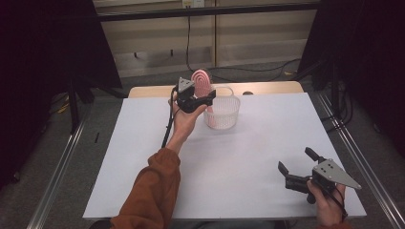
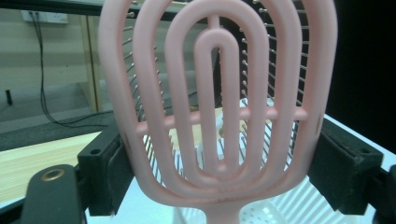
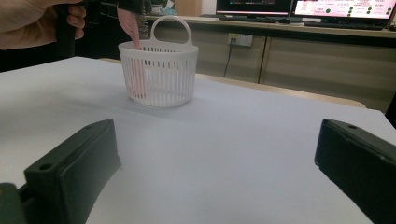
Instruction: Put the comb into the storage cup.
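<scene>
A pink vented hairbrush [image 1: 201, 80] stands upright, head up, with my left gripper [image 1: 204, 97] shut on the lower sides of its head. Its handle [image 3: 136, 32] dips into a white slatted basket [image 1: 222, 112] at the far middle of the table. In the left gripper view the brush head [image 2: 219, 93] sits close between both black pads, and the basket [image 2: 285, 205] lies below. My right gripper [image 1: 296, 160] rests near the table's front right, jaws wide apart and nothing between them. In the right gripper view the basket [image 3: 159, 74] stands well beyond the open gripper [image 3: 215, 163].
A white sheet [image 1: 239, 162] covers the table, with a wooden edge [image 1: 267, 87] at the back. A hand [image 3: 42, 21] holds the left gripper near the basket. Metal frame rails [image 1: 57, 171] run along both sides. Monitors [image 3: 299, 7] stand on a far counter.
</scene>
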Demonstrator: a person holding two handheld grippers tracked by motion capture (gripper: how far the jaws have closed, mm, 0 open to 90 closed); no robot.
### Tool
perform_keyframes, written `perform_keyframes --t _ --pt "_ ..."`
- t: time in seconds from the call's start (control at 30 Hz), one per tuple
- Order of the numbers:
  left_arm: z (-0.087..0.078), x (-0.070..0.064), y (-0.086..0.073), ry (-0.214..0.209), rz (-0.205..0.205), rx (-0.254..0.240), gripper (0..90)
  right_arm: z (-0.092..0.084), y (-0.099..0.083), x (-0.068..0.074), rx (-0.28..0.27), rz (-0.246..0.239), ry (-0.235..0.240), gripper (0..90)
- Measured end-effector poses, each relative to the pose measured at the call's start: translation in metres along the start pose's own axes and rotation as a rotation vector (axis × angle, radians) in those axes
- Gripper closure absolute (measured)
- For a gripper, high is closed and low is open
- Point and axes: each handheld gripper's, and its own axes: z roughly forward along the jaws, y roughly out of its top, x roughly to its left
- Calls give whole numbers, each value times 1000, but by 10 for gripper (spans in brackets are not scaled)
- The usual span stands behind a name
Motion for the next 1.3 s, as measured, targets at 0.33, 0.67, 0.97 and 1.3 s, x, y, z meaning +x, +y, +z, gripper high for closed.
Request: perform_keyframes --t 0.33,0.67,0.97,1.3 --pt "1 9 -4 19 22 75 116 1 0 0 5 -5 3 0" --pt "8 9 -8 18 45 91 140 1 0 0 3 -4 2 0" --pt "6 9 -10 -7 50 135 103 1 0 0 4 -5 2 0" --pt "4 13 -9 -12 43 127 57 1 0 0 4 -6 4 0"
